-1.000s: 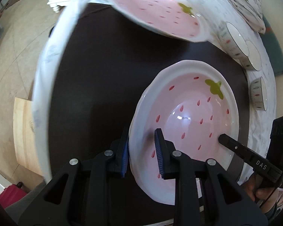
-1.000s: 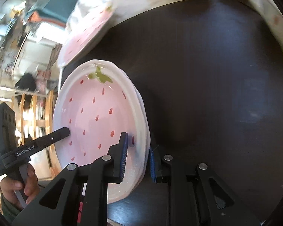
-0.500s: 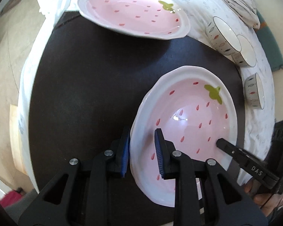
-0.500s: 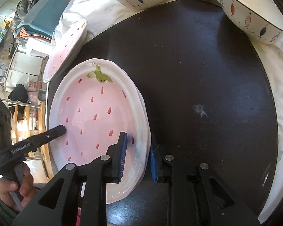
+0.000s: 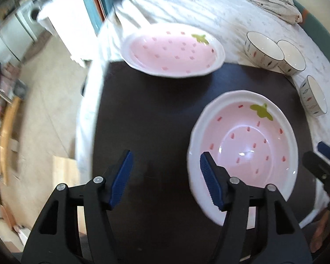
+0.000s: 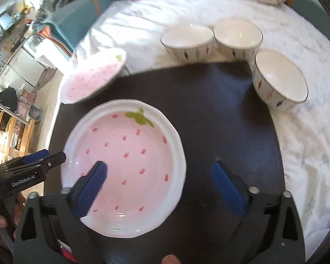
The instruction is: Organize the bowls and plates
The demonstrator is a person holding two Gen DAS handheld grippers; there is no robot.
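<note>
Left tongs [image 5: 164, 177] opening, nothing between pads; right pad overlaps near rim of strawberry plate [image 5: 244, 151], no pressure evident. Right tongs [image 6: 159, 183] opening wide, straddling plate's opposite rim, not pinching. Plate flat on dark bench [image 5: 147, 114], judged just set down. Second strawberry plate [image 5: 172, 51] ahead of left tongs, at bench's far edge. Three bowls [image 6: 188, 40] beyond right tongs, on white bedding [image 6: 297, 132], unsorted.
</note>
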